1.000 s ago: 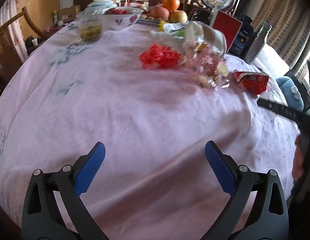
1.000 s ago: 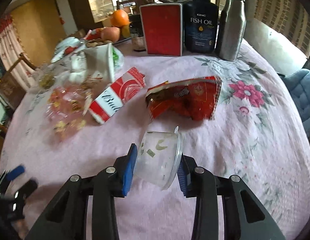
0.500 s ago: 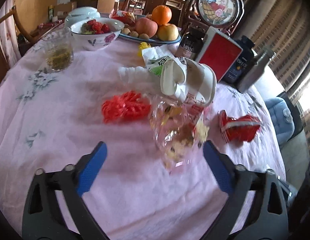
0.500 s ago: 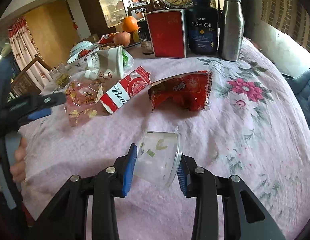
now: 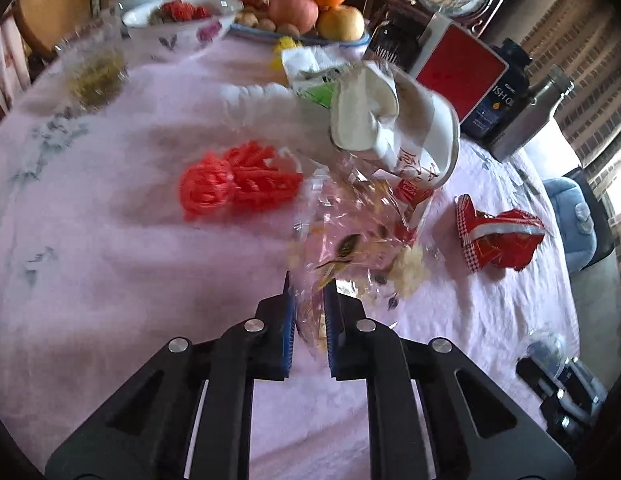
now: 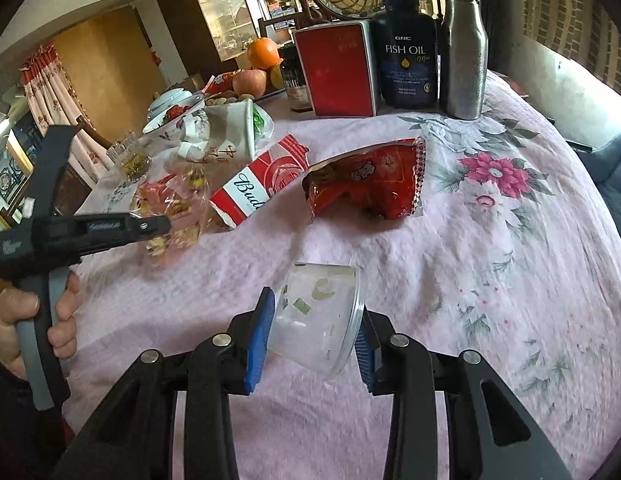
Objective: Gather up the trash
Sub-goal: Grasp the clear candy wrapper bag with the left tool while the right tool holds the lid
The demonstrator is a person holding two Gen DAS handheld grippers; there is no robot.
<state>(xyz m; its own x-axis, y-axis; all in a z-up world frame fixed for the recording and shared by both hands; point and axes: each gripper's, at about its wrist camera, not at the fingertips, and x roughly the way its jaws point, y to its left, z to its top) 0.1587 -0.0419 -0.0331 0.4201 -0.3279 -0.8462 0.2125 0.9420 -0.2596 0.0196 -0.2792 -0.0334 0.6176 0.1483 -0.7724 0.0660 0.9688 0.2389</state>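
The worktop [image 5: 110, 272] carries a pink cloth. Your left tongs [image 5: 308, 320] are closing on the clear wrapper [image 5: 350, 240] at its near edge; pinch fully before lifting. Your right tongs [image 6: 312, 344] grip the plastic cup [image 6: 316, 320]; keep it level.

both wrist views angled down, close, sharing table [image 5: 110, 240].

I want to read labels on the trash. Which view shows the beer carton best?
The right wrist view: the beer carton lies in the open with its lettering facing the camera. In the left wrist view only a red scrap shows behind the clear wrapper.
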